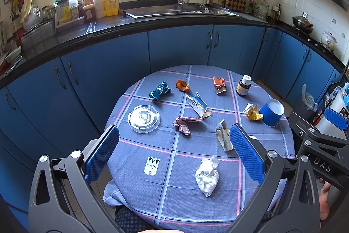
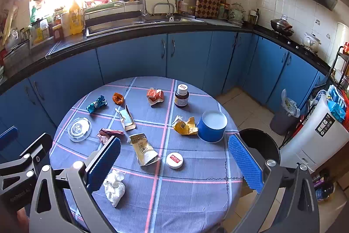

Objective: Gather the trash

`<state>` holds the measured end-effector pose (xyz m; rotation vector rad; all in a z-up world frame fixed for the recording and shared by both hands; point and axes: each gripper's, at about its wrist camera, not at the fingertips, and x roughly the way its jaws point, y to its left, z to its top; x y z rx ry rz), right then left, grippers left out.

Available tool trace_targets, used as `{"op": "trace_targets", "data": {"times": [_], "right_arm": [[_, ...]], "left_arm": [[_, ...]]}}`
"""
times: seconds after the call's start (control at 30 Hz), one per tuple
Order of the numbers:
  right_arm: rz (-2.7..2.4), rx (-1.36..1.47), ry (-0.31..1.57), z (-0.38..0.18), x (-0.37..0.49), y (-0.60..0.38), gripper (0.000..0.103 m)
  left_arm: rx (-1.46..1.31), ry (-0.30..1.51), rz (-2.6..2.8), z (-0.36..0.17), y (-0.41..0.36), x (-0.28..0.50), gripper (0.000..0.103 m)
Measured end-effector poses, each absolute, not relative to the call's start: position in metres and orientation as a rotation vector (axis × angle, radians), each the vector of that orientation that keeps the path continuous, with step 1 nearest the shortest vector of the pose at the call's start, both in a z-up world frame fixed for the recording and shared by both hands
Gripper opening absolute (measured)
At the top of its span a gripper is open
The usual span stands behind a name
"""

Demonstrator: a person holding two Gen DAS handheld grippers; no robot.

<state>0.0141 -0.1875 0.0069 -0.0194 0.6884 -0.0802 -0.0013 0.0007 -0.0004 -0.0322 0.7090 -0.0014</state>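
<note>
Trash lies scattered on a round table with a blue checked cloth (image 1: pixel 152 200) (image 2: pixel 196 200): a crumpled white tissue (image 1: pixel 207 176) (image 2: pixel 114 187), a beige pouch (image 1: pixel 223 134) (image 2: pixel 144 149), a pink wrapper (image 1: pixel 185 123) (image 2: pixel 108 133), a yellow wrapper (image 1: pixel 253 113) (image 2: pixel 185 126), a teal wrapper (image 1: pixel 159 90) (image 2: pixel 96 104), orange wrappers (image 1: pixel 182 85) (image 2: pixel 155 95) and a torn carton (image 1: pixel 198 105) (image 2: pixel 126 117). My left gripper (image 1: pixel 174 152) hovers open over the near table edge. My right gripper (image 2: pixel 174 165) is open too, above the table's right half.
A blue paper cup (image 1: pixel 271 113) (image 2: pixel 212 129), a brown pill bottle (image 1: pixel 243 86) (image 2: pixel 181 95), a clear plastic lid (image 1: pixel 144 118) (image 2: pixel 79 129), a white cap (image 2: pixel 174 160) and a small card (image 1: pixel 152 165) are on the table. A black bin (image 2: pixel 259 144) stands right of it. Blue cabinets curve behind.
</note>
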Motion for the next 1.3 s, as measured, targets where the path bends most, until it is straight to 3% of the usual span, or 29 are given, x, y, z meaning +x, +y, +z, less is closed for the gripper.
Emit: {"op": "trace_targets", "data": {"times": [1.3], "right_arm": [[-0.081, -0.016, 0.699, 0.0015, 0.0164, -0.1902, 0.096]], "left_arm": [[-0.06, 0.725, -0.052, -0.0053, -0.0002, 0.0042, 0.1]]}}
